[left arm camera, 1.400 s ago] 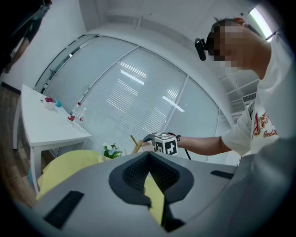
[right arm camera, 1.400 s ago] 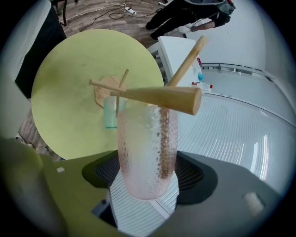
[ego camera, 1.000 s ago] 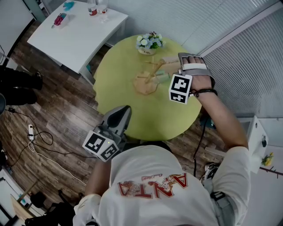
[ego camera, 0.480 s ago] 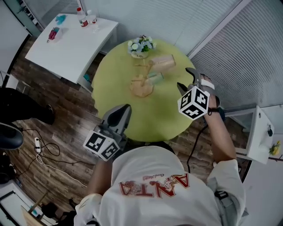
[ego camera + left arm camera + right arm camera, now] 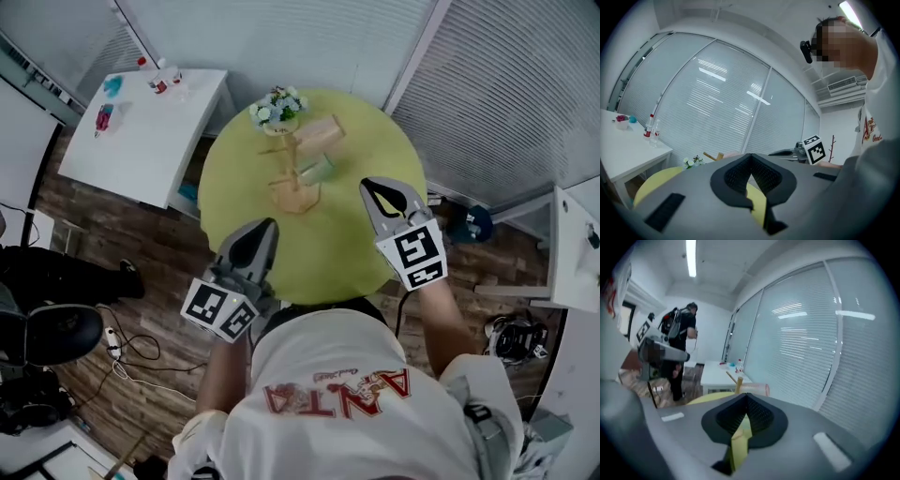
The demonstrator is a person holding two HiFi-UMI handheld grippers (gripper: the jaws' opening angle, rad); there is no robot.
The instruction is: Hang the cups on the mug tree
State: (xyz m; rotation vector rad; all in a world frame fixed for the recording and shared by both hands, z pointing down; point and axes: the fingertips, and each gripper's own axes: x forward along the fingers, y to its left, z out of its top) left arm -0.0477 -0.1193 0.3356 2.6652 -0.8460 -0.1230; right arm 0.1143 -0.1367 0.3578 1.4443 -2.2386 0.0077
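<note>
A wooden mug tree [image 5: 293, 192] stands on the round yellow-green table [image 5: 328, 253]. A pink cup [image 5: 320, 131] sits on a far peg and a green cup [image 5: 318, 171] on a right-hand peg. My right gripper [image 5: 370, 186] hovers over the table to the right of the tree. Its jaws have just been closing and are now shut with nothing between them. In the right gripper view the tree's pole [image 5: 738, 382] and the pink cup [image 5: 757, 389] show beyond the shut tips [image 5: 746, 397]. My left gripper [image 5: 268, 228] is shut and empty at the table's near edge.
A small pot of flowers [image 5: 273, 110] stands at the table's far edge behind the tree. A white side table [image 5: 141, 141] with bottles is at the upper left. Window blinds run along the back and right. A person with a backpack [image 5: 680, 329] stands across the room.
My right gripper has drawn back from the mug tree toward the table's near right, rolled over and closed its jaws. The left gripper has risen slightly.
</note>
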